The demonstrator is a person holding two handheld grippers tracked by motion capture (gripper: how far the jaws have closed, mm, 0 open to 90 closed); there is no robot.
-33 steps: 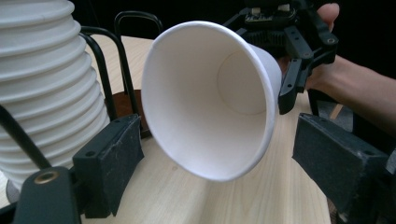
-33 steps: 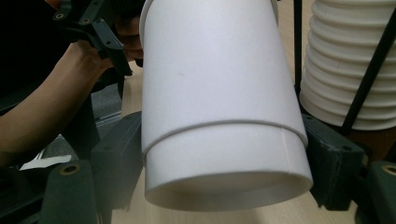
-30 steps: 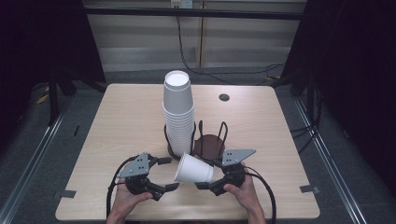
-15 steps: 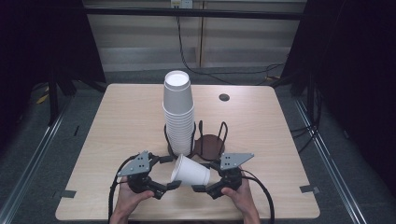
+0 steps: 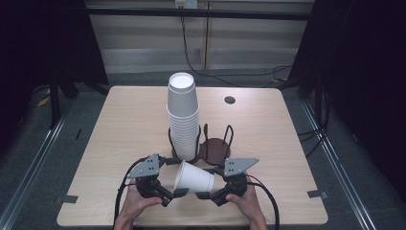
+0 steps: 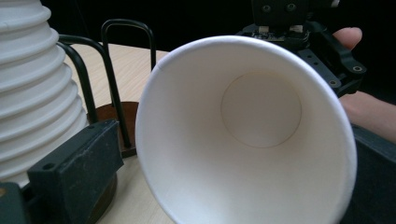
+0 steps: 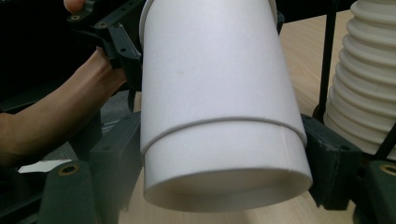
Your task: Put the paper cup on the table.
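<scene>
A white paper cup (image 5: 194,177) lies on its side above the table's front edge, between both grippers. My right gripper (image 5: 207,196) is shut on its base end; in the right gripper view the cup (image 7: 219,107) is clamped between the two jaws, bottom toward the camera. My left gripper (image 5: 174,195) faces the cup's open mouth (image 6: 247,135). Its jaws have just been opening and now stand wide on either side of the rim, not pressing on it. A hand holds each gripper.
A tall stack of white cups (image 5: 183,115) stands upside down in a black wire holder with a round brown base (image 5: 216,147), just behind the grippers. A small dark hole (image 5: 230,100) sits in the far table top.
The left gripper's jaws have spread apart around the cup's mouth. The cup has shifted slightly toward the left gripper. The right gripper keeps its grip and place.
</scene>
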